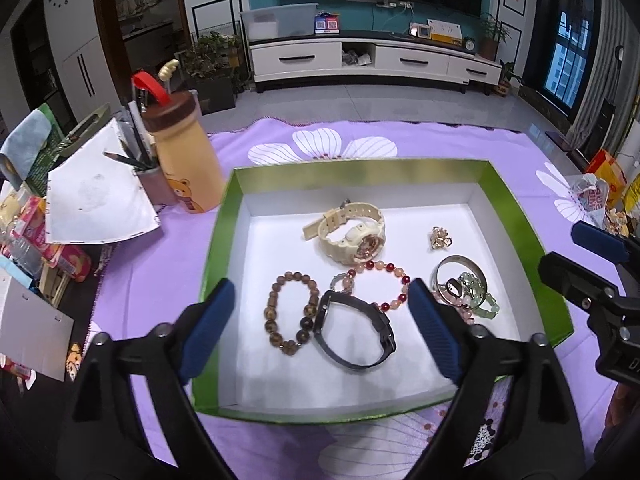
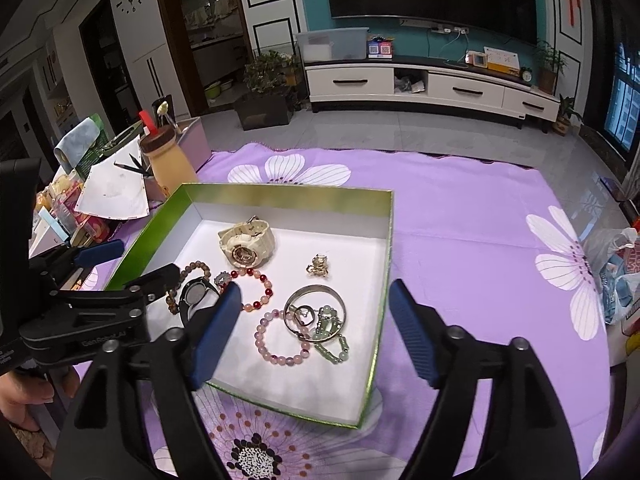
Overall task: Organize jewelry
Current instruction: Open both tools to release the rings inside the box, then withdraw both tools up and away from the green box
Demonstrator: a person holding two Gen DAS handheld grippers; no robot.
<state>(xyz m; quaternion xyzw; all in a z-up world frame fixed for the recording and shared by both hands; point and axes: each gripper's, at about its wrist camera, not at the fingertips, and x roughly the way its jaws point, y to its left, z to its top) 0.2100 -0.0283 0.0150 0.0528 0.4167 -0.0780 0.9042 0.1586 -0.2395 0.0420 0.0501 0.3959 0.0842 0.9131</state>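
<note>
Left gripper (image 1: 320,312) jaws wide, nothing between the pads, hovering over the box (image 1: 360,170). Right gripper (image 2: 316,332) also spread, empty. Jewelry sits in the box: cream watch (image 1: 354,234), black watch (image 1: 354,330), bead bracelets, bangle (image 2: 316,310). Box on purple floral cloth (image 2: 460,220). Beyond it: tiled floor, white TV cabinet (image 2: 432,84), TV, plants.

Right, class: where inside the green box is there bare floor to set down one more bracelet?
Bare floor in the box: the left strip beside the brown bracelet, the near edge below the black watch, and the far band behind the cream watch. Crowded: the right side around the bangle.
</note>
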